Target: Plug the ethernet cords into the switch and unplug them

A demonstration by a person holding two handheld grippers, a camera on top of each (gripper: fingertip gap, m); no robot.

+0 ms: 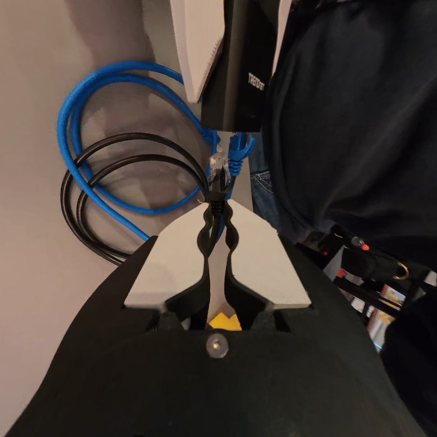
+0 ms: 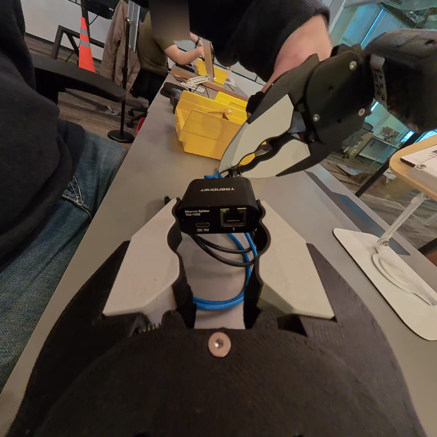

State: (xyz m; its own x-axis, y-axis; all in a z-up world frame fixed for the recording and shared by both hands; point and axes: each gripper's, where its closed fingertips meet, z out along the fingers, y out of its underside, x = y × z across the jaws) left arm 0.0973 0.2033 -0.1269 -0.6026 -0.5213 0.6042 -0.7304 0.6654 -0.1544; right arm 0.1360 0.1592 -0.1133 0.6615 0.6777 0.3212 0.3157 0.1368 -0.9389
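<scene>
My right gripper [image 2: 218, 212] is shut on the small black switch [image 2: 218, 205] and holds it above the grey table [image 2: 146, 170]. The switch's near face shows one empty port. The switch also shows in the left wrist view [image 1: 236, 99], held by the right gripper's white fingers [image 1: 201, 47]. My left gripper [image 1: 218, 205] is shut on the black ethernet cord [image 1: 216, 198] just behind its clear plug [image 1: 218, 165], which points at the switch's far side, a short gap away. A blue ethernet cord [image 1: 78, 113] has its plug [image 1: 236, 156] right at the switch. In the right wrist view the left gripper [image 2: 233, 171] sits just behind the switch.
Black and blue cord loops lie on the table under the switch [image 2: 236, 255]. Yellow bins [image 2: 208, 127] stand farther along the table. A white stand base [image 2: 383, 272] lies at the right. A person's dark sleeve and jeans [image 2: 47, 189] are at the left edge. Another person sits farther back.
</scene>
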